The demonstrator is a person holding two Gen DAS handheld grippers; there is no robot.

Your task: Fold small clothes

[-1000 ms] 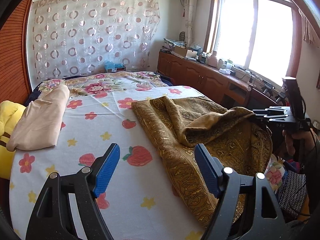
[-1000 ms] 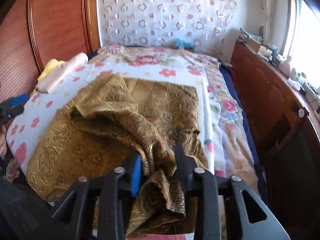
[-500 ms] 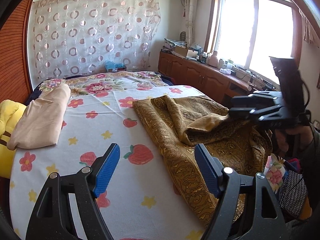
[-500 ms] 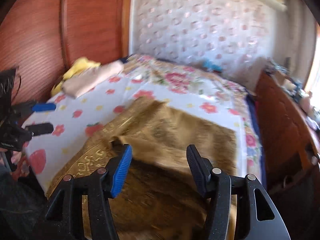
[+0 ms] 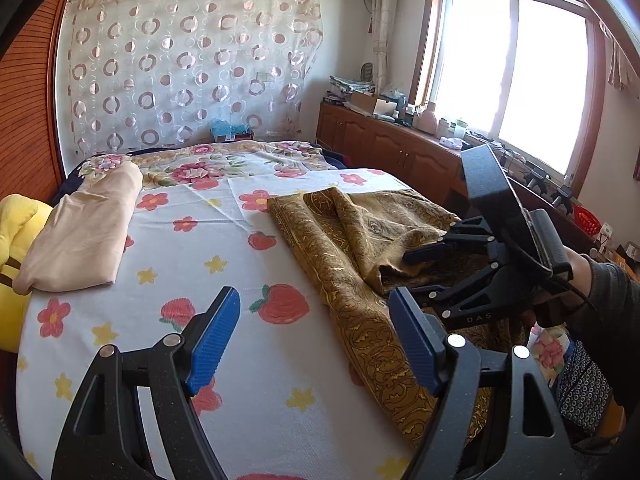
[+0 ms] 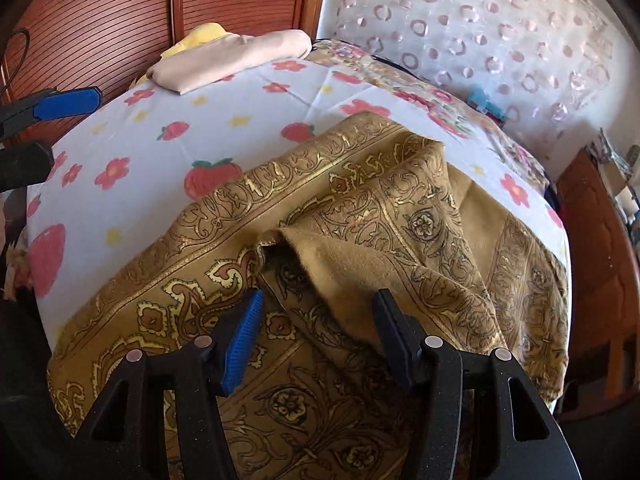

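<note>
- My right claw (image 6: 316,336) is standing with its jaws partly apart and gripping nothing; the blue pad on one side and the black finger on the other are both clear of the fabric.
- It is pointing steeply down over the gold patterned cloth (image 6: 360,240), which is lying directly beneath and ahead of the jaws; a raised, folded-over flap of that cloth is sitting just beyond the gap between them.
- My left claw (image 5: 316,336) is hanging wide open and empty over the strawberry-and-flower bedsheet (image 5: 224,264), with bare sheet showing between its fingers.
- From the left wrist view, the gold cloth (image 5: 352,248) is lying to the right of my left claw, its near edge running just beside the right-hand finger, not between the jaws.
- The cloth is lying rumpled on the bed's right half, with one corner turned over on itself and its near edge draping off the bed.
- In that same view my right claw (image 5: 404,274) is reaching in from the right over the cloth's folded part.
- A folded beige garment (image 5: 84,236) is resting well apart at the bed's far left, beside a yellow cushion (image 5: 16,240).
</note>
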